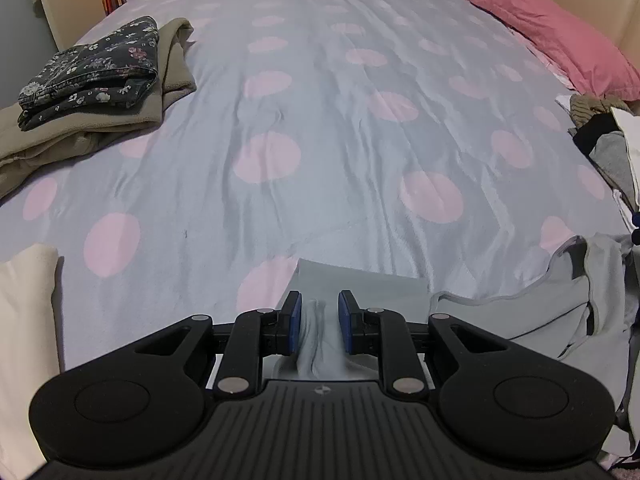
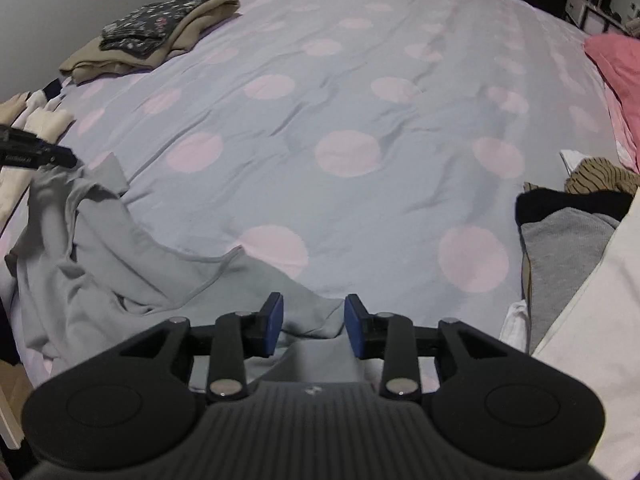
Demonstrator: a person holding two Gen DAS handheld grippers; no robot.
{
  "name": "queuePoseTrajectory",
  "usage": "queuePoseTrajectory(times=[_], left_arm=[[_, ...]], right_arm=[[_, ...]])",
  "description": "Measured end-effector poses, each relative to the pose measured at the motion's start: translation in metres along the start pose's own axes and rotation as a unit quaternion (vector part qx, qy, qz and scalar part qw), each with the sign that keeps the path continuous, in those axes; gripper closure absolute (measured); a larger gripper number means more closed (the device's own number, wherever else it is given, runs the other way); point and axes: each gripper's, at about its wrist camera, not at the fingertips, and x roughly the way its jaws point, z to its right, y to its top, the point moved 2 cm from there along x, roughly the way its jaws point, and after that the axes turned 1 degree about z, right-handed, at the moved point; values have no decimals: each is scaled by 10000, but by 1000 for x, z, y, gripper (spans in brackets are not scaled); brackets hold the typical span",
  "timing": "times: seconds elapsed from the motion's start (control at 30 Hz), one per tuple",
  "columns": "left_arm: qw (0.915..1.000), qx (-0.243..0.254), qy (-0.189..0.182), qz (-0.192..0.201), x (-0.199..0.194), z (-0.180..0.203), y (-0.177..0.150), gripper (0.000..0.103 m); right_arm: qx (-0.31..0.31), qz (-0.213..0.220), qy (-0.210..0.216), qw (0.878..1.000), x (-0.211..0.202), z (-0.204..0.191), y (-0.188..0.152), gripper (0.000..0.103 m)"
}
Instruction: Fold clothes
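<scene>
Grey garment [image 1: 516, 320] lay rumpled at near edge of bed [image 1: 320, 120], on spotted duvet. From left wrist view: left gripper [image 1: 319, 322] low over it, blue-padded fingers [image 1: 295, 322] apart, with raised ridge of grey cloth standing between them; whether pads touched cloth, impossible to tell. Flat folded panel of same grey just ahead of fingertips. Off to far left, folded floral dark piece [image 1: 92, 74] stacked on folded khaki piece [image 1: 168, 80]. Cream fabric [image 1: 24, 340] at near left edge. Pink pillow [image 1: 556, 36] at far right by headboard, mixed heap of unfolded clothes [image 1: 608, 140] below it.

From right wrist view: same grey garment [image 2: 120, 264] spread crumpled toward left, hemmed edge curving across duvet. Right gripper [image 2: 314, 326] over its near right part, fingers [image 2: 274, 324] spread wide, cloth lying loose between and beneath, not pinched. Left gripper [image 2: 36, 152] seen at far left edge, tip at lifted corner of garment; finger state there not clear. Heap of black, grey and striped clothes [image 2: 568, 216] at right; white fabric [image 2: 600, 312] at near right; folded stack [image 2: 160, 32] far left.
</scene>
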Motion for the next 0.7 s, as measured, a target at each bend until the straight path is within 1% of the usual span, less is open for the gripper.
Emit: queuePoseTrajectory(times=[0.03, 0.13, 0.2, 0.27, 0.33, 0.37, 0.4, 0.53, 0.6, 0.7], left_arm=[[10000, 4, 6, -11, 1, 0, 0, 85], [10000, 47, -2, -28, 3, 2, 1, 85], [9999, 97, -35, -4, 3, 3, 1, 84], [9999, 146, -68, 19, 3, 4, 1, 80], [9998, 165, -112, 52, 2, 4, 2, 79], [9998, 136, -140, 82, 1, 2, 2, 78], [9997, 103, -168, 114, 0, 0, 3, 77], [9993, 21, -361, 121, -1, -4, 4, 59], [9991, 113, -387, 91, -1, -1, 3, 59], [9993, 218, -312, 31, 2, 1, 0, 58]], right_arm=[[-122, 62, -45, 9999, 2, -3, -1, 68], [-433, -55, -104, 9990, 18, -8, -1, 74], [-661, -146, -100, 9977, 28, -12, -2, 74], [-919, -249, -190, 9953, 40, -16, -3, 73], [-1043, -326, -244, 9937, 51, -17, -5, 73], [-955, -304, -229, 9947, 49, -15, -4, 78], [-847, -267, -215, 9958, 47, -13, -3, 99], [-412, -120, -159, 9990, 35, -4, 2, 99], [-194, -47, -131, 9997, 30, 0, 5, 99], [166, 86, -80, 9998, 18, 9, 9, 100]])
